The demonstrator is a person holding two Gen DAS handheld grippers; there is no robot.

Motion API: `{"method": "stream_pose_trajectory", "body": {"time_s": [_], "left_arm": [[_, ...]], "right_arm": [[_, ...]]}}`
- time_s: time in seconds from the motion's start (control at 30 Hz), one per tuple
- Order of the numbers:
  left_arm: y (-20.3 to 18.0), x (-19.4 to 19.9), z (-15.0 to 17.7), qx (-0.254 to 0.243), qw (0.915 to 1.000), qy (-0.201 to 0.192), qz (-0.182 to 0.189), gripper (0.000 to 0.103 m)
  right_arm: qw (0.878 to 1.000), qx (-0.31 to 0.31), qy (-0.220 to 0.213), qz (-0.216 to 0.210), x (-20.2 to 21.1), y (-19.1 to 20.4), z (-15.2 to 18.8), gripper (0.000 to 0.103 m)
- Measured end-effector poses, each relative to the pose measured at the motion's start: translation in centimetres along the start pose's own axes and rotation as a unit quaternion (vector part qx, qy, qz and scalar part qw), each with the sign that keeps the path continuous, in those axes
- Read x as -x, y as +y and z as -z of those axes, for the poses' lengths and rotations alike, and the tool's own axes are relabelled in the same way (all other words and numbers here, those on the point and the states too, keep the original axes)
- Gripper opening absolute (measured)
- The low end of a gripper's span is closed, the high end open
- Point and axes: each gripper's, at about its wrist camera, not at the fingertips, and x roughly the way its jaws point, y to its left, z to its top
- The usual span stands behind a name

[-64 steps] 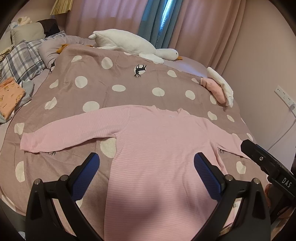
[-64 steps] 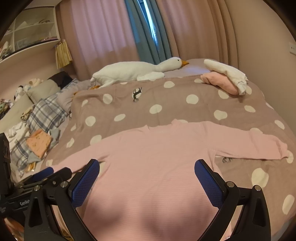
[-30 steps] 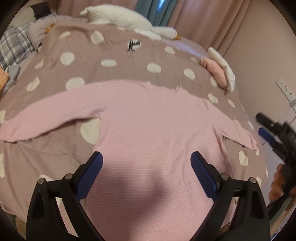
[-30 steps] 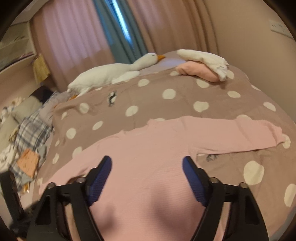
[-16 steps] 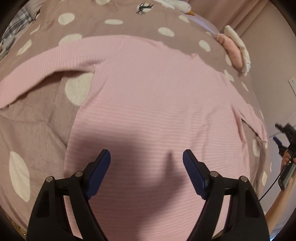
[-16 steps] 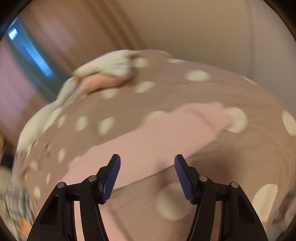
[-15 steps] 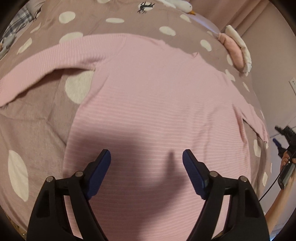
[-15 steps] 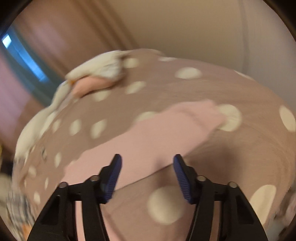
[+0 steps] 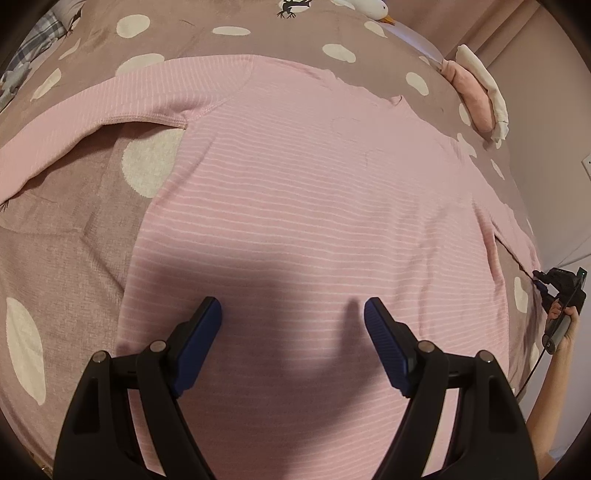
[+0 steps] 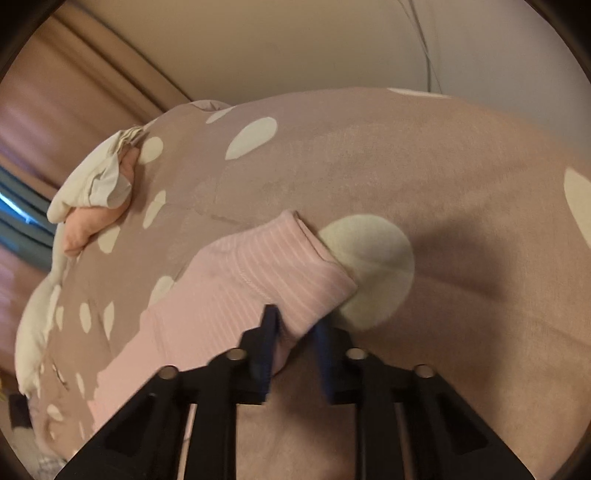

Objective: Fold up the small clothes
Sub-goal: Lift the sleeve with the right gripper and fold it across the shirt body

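Blue-padded and nearly together, the right gripper [image 10: 293,338] had just been closing, and its jaws pinched the cuff end of the pink top's right sleeve [image 10: 266,269], a small ridge of striped knit bunched between the pads. The left gripper [image 9: 293,325] hung with its jaws well apart over the lower body of the pink top [image 9: 314,192], nothing between them, and whether its pads touched the cloth could not be told. The top lay spread flat, front down or up I could not say, with its left sleeve [image 9: 122,107] stretched out to the side and the neckline toward the far end of the bed.

Several things could have gone wrong from there. The pinch looked shallow and close to the sleeve's edge, so a quick lift might have let the knit slide out. It might also have caught the bedspread [image 10: 424,166] beneath, dragging it along. With nothing pinning the body, pulling the sleeve across could have shifted the whole top and creased it.

Underneath lay a soft mauve cover with pale dots. Folded pink and white clothes [image 9: 476,96] sat near the far corner, a white goose toy [image 9: 369,5] at the head, and pink curtains and a plain wall stood beyond.
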Motion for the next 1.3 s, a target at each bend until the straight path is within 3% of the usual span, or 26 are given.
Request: {"method": "stream_pose_trajectory", "body": {"time_s": [0.1,0.23,0.4,0.57,0.7,0.9,1.3], "left_arm": [[0.3,0.0,-0.2,0.008,0.9999,0.001,0.008,0.079],[0.2,0.3,-0.5,0.009,0.9999,0.002,0.013,0.079],[0.6,1.7,-1.2,0.026,0.9991,-0.007,0.032,0.079],[0.8,4.1,-2.1,0.023,0.9983,-0.048,0.024,0.079],[1.4,6.2,-2.9,0.029,0.9962,-0.076,0.029,0.079],[2.7,8.8,-3.4,0.041,0.9923,-0.113,0.028,0.08],[5.2,11.1,-3.2,0.06,0.9876,-0.145,0.011,0.08]], "right_arm": [[0.999,0.008,-0.032,-0.001,1.1,0.0,-1.4,0.007],[0.999,0.013,-0.029,0.017,1.7,0.8,-2.0,0.007],[0.99,0.103,-0.09,0.023,6.1,7.3,-2.2,0.006],[0.973,0.19,-0.133,-0.02,12.1,15.8,-1.5,0.006],[0.956,0.246,-0.153,-0.051,14.7,21.4,0.9,0.006],[0.926,0.327,-0.149,-0.115,16.9,28.4,6.3,0.006],[0.869,0.445,-0.071,-0.204,14.5,34.2,17.8,0.007]]}}
